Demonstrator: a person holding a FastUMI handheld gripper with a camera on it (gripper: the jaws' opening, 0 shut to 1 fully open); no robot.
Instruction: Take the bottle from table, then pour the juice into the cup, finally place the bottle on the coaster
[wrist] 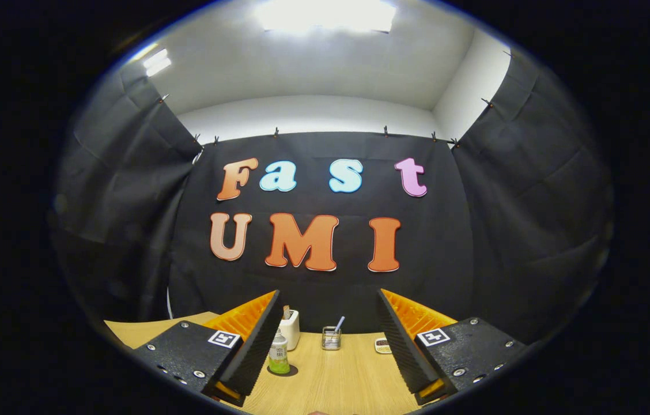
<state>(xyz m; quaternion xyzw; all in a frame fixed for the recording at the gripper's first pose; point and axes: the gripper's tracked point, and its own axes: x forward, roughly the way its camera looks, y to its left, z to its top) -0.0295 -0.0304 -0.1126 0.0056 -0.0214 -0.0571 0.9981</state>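
Observation:
A small bottle [279,354] with a white cap and green juice stands upright on the wooden table [336,380], on a dark round patch that may be its shadow or a coaster. It is beyond my left finger, partly behind that finger's inner edge. A glass cup [331,338] with a straw or stick in it stands farther back, beyond the gap between the fingers. A small flat coaster [383,345] lies by the right finger's inner edge. My gripper [328,305] is open wide, held above the table's near part, with nothing between its fingers.
A white box-shaped holder [290,328] stands just behind the bottle, near the black cloth wall [325,288] that closes the table's far edge. Black cloth also hangs at both sides.

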